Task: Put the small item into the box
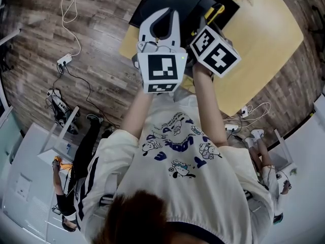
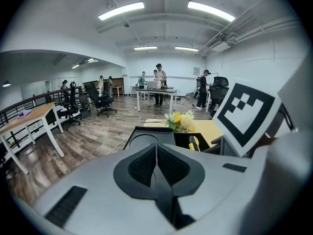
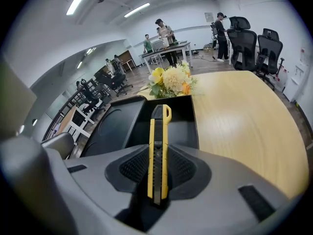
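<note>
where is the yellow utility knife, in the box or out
Out: the right gripper is shut on the utility knife, not yet released into the black box.

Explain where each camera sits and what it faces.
Head view: on the person's head, facing steeply down; shirt, arms, both tools show.
Left tool view: on the left tool, along its shut, empty jaws toward the table.
Right tool view: on the right tool, along jaws clamping a yellow knife.
Both share the black box and flowers.

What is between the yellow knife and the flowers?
The open black box. It lies just past the tip of the yellow knife, with the flowers behind its far wall. The right gripper view shows this.
</note>
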Available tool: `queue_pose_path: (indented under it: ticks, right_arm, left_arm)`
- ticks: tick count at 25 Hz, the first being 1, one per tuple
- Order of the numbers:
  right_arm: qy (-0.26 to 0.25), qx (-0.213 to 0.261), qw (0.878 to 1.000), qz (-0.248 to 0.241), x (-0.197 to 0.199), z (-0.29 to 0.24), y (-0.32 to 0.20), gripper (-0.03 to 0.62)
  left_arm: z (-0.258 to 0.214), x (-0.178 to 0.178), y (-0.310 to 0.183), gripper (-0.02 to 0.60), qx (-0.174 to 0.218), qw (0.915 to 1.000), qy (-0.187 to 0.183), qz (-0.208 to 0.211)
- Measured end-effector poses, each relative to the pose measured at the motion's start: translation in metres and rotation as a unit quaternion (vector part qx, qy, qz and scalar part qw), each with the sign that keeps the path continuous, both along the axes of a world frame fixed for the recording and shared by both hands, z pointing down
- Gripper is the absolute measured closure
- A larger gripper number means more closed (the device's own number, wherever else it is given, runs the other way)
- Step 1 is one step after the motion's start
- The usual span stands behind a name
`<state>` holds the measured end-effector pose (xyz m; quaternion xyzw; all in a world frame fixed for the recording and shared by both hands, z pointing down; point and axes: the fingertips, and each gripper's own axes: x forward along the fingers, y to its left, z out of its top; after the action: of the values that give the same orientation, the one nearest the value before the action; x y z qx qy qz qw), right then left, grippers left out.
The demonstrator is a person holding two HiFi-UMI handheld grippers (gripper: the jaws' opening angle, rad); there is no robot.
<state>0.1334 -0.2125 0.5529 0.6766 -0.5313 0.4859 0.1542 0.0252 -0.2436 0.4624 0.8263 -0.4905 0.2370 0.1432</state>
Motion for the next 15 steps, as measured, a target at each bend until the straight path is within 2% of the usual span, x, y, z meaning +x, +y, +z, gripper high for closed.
queue_pose_path:
  ticks: [4, 7, 15]
  right_arm:
    - [0.003, -0.04, 0.999, -0.005, 0.0, 0.01, -0.002, 0.465]
    - [0.024, -0.064, 0.998, -0.015, 0.001, 0.014, -0.003, 0.465]
    - [0.058, -0.081, 0.994, -0.045, -0.004, 0.017, -0.009, 0.465]
  left_arm:
    - [0.005, -0.002, -0.005, 0.558, -0.005, 1.0, -0.001, -0.006]
    - [0.006, -0.001, -0.006, 0.558, -0.007, 0.9999, 0.0, -0.01]
    - [0.01, -0.001, -0.007, 0.558, -0.014, 0.9998, 0.0, -0.016]
